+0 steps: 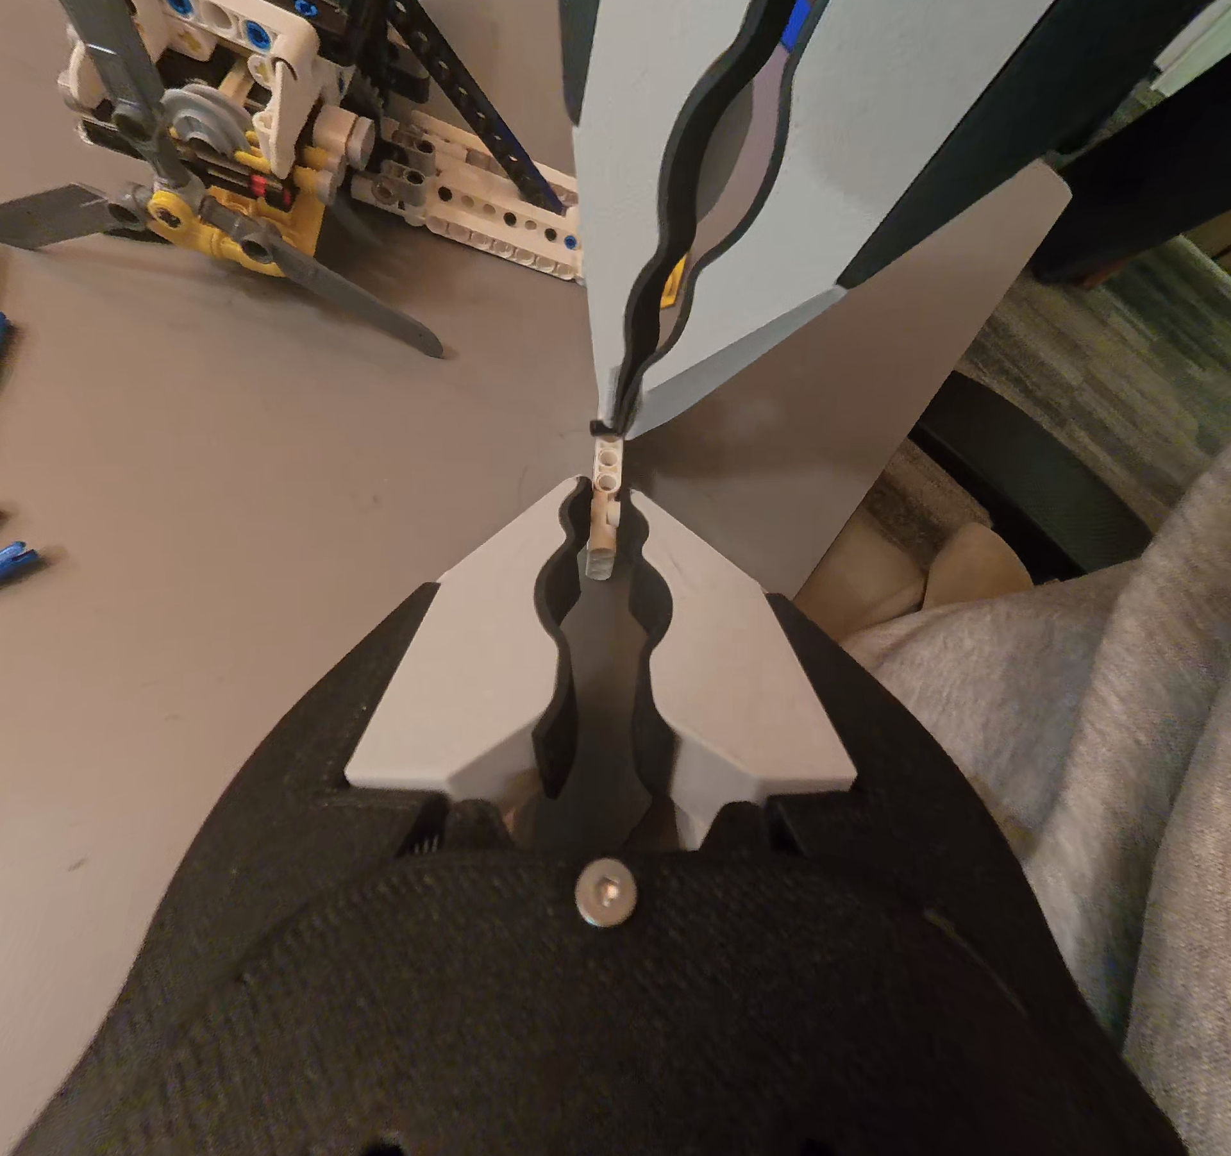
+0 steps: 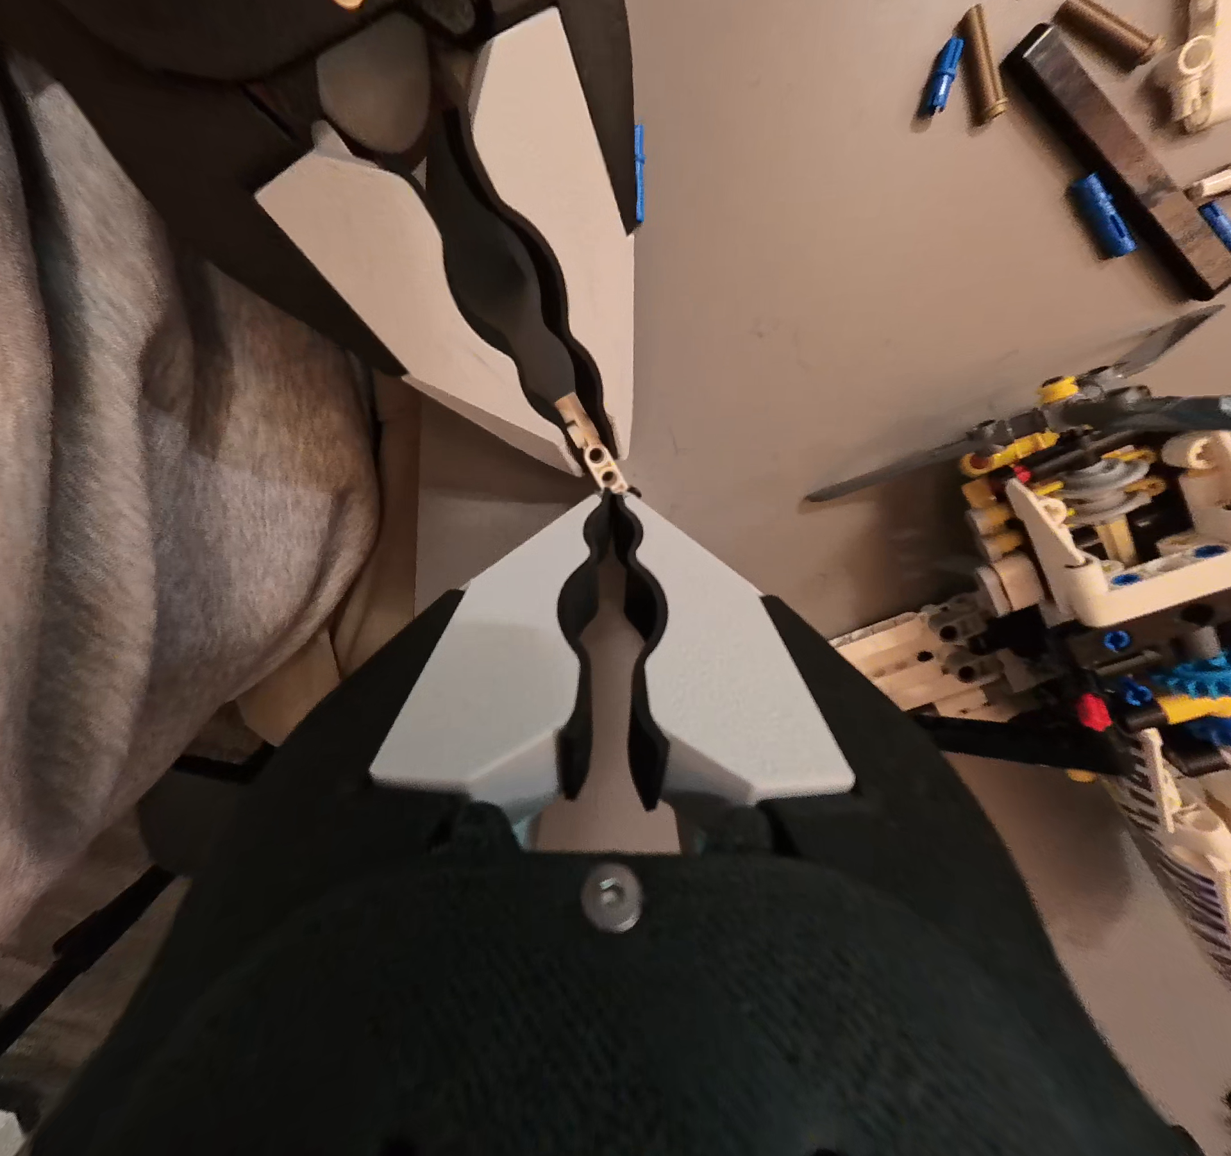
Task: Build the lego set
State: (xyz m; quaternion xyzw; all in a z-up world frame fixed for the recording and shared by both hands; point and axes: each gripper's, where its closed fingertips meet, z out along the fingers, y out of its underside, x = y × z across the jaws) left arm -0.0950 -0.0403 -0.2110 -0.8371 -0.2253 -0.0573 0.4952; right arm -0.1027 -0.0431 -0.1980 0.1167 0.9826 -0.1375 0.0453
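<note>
My left gripper [image 1: 605, 490] is shut on a small white connector [image 1: 606, 498] with two holes at its free end and a tan axle stub at its near end. My right gripper [image 1: 616, 414] comes in from above and is shut on a tiny black pin [image 1: 599, 424] that touches the connector's far end. In the right wrist view, my right gripper [image 2: 613, 501] holds the black pin [image 2: 631, 491] against the connector [image 2: 599, 458], which the left gripper [image 2: 593, 438] holds. The part-built lego model [image 1: 233, 111] with grey rotor blades stands on the table, away from both grippers.
The grey table [image 1: 266, 524] holds loose blue pins [image 2: 1102, 215], tan axles [image 2: 986, 65], a long black beam [image 2: 1119, 165] and white connectors [image 2: 1192, 68]. The model also shows at the right [image 2: 1066, 591]. A person's grey clothing [image 1: 1066, 757] is by the table edge. The grippers are tip to tip, or close to it.
</note>
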